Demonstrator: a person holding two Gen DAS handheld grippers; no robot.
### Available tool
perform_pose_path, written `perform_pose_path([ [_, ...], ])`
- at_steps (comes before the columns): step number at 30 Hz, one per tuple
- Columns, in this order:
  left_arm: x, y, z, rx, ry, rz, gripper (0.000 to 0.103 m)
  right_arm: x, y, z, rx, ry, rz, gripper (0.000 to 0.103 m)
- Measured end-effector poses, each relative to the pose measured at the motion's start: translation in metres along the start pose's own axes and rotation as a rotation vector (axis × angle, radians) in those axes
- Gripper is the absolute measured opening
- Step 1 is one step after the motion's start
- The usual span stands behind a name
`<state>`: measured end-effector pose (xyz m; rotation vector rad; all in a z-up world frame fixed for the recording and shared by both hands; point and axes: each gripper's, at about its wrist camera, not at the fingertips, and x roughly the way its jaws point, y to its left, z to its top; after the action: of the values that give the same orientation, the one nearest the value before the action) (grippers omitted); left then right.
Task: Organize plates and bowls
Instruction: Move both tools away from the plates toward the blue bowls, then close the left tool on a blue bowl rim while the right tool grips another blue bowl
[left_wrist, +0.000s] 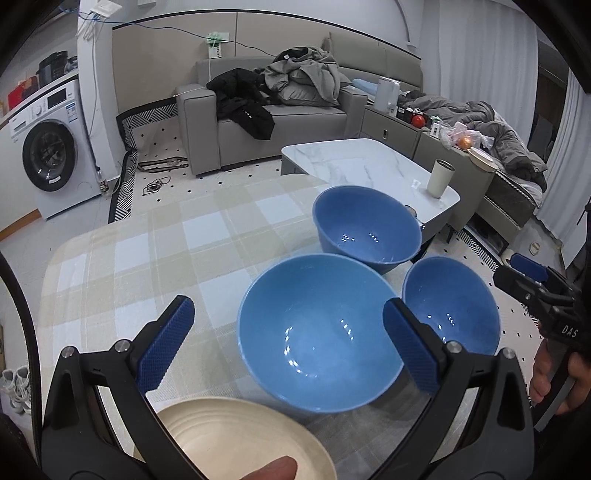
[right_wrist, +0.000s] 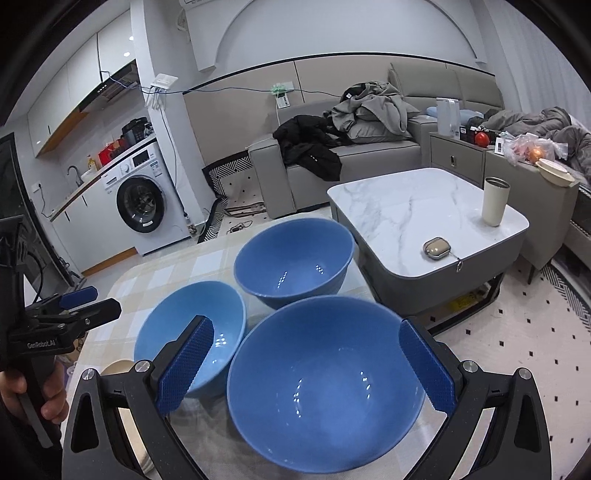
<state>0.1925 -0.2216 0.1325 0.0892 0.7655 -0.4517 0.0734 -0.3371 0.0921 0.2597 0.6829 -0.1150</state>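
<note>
My left gripper (left_wrist: 284, 343) hangs with its jaws spread wide and nothing between them, above the near part of the checked beige-and-white tablecloth (left_wrist: 155, 258). Going left to right: a round cream ridged plate (left_wrist: 236, 439) lies at the near edge under that gripper, a fingertip just showing over its rim. Next is the light blue glossy bowl (left_wrist: 317, 339), around the middle of the table. Behind it, toward the far edge, sits a darker blue deep bowl (left_wrist: 365, 229). Furthest right, near the table's right edge, stands the third blue bowl (left_wrist: 452, 306), over which my right gripper (right_wrist: 306, 369) hovers, likewise released, its pads either side of the rim but not visibly touching it.

The three bowls sit close together, rims nearly meeting. I judge the main risk to be a pad catching a neighbouring rim as I close, tipping or skidding a glossy bowl; the one on the right is close enough to the edge to go off. The cloth could also drag.

The plate is cut off at the bottom of the left view and mostly hidden in the right. I cannot tell whether the bowls actually touch, and the table's near right corner is out of sight.
</note>
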Motion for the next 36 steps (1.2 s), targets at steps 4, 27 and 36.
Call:
perform_pose_path([
  [4, 0.006, -0.008, 0.019, 0.015, -0.001, 0.003, 0.102, 0.002, -0.004, 0.017, -0.002, 0.002, -0.018, 0.102],
  [27, 0.094, 0.006, 0.088, -0.077, 0.075, -0.03, 0.102, 0.057, -0.027, 0.092, 0.031, 0.078, -0.036, 0.102],
  [36, 0.141, 0.0, 0.095, -0.073, 0.128, -0.024, 0.101, 0.098, -0.036, 0.091, 0.037, 0.14, -0.022, 0.102],
])
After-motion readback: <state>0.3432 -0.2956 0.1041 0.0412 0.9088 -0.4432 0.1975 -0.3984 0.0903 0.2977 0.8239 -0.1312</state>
